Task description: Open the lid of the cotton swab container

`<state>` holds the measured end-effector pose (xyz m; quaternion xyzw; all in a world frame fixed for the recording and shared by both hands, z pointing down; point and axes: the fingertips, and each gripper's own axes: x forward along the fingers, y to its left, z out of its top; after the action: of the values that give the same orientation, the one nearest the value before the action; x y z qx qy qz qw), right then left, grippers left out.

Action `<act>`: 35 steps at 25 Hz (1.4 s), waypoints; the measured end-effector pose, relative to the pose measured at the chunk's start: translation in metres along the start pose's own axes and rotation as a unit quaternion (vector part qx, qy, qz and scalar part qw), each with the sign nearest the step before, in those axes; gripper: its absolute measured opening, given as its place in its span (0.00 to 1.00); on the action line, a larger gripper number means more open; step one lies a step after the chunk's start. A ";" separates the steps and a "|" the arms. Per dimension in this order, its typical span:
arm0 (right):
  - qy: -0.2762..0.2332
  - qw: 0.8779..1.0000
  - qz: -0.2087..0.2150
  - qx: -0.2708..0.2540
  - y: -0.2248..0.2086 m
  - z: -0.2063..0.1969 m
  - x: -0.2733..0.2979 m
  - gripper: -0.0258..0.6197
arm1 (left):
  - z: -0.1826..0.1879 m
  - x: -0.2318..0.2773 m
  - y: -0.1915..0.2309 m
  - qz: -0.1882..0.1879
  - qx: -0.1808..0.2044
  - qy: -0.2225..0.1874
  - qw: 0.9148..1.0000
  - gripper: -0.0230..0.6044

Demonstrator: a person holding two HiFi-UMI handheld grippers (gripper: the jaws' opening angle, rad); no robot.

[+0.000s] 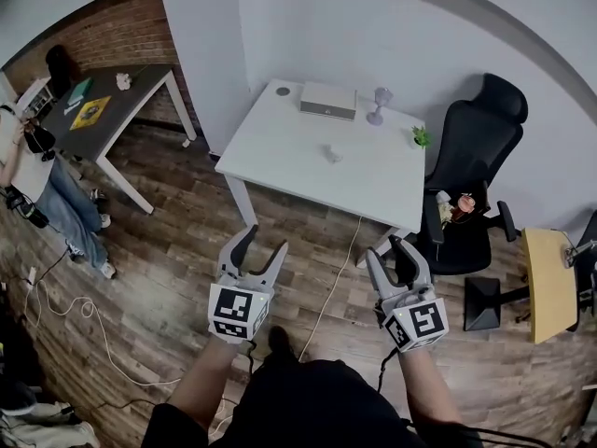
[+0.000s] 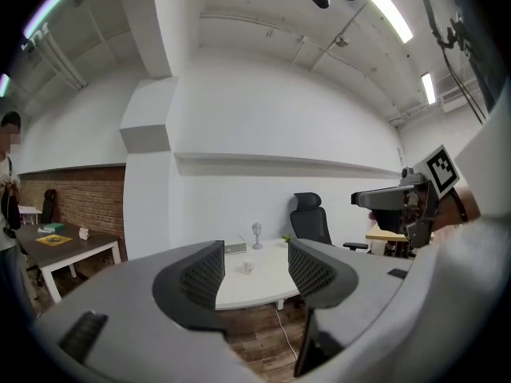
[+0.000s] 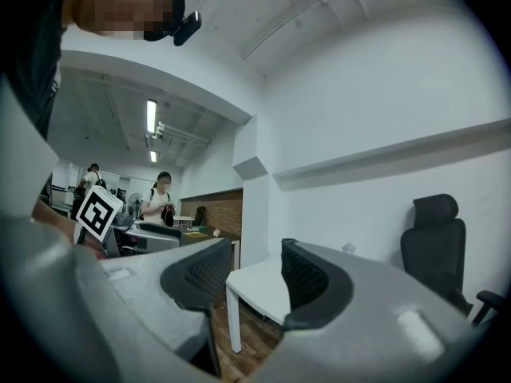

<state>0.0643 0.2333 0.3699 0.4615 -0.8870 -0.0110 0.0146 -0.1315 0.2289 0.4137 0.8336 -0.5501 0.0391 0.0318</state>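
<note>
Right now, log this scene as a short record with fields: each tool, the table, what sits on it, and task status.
left tool: open, empty, above the wooden floor, short of the table
right tool: open, empty, also above the floor
white table: ahead of both tools, by the wall
on table: small white container near the middle; grey box at the back; green plant at the right edge
black office chair: right of the table
task status: not begun; lid too small to judge
</note>
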 end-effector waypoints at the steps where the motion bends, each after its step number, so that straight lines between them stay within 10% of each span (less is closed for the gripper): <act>1: 0.003 1.000 -0.003 0.000 0.003 -0.001 0.010 0.34 | -0.003 0.004 0.011 -0.002 -0.004 0.001 1.000 0.43; 12: 0.041 0.998 -0.037 -0.003 -0.009 -0.021 0.073 0.34 | -0.034 0.058 0.068 -0.031 -0.036 0.026 0.999 0.43; 35: 0.007 0.995 0.048 0.082 -0.194 -0.050 0.180 0.34 | -0.040 0.252 0.015 -0.021 0.044 0.101 0.994 0.43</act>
<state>0.1221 -0.0257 0.4164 0.4180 -0.9059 0.0657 -0.0165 -0.0483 -0.0034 0.4784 0.8374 -0.5242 0.1460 0.0514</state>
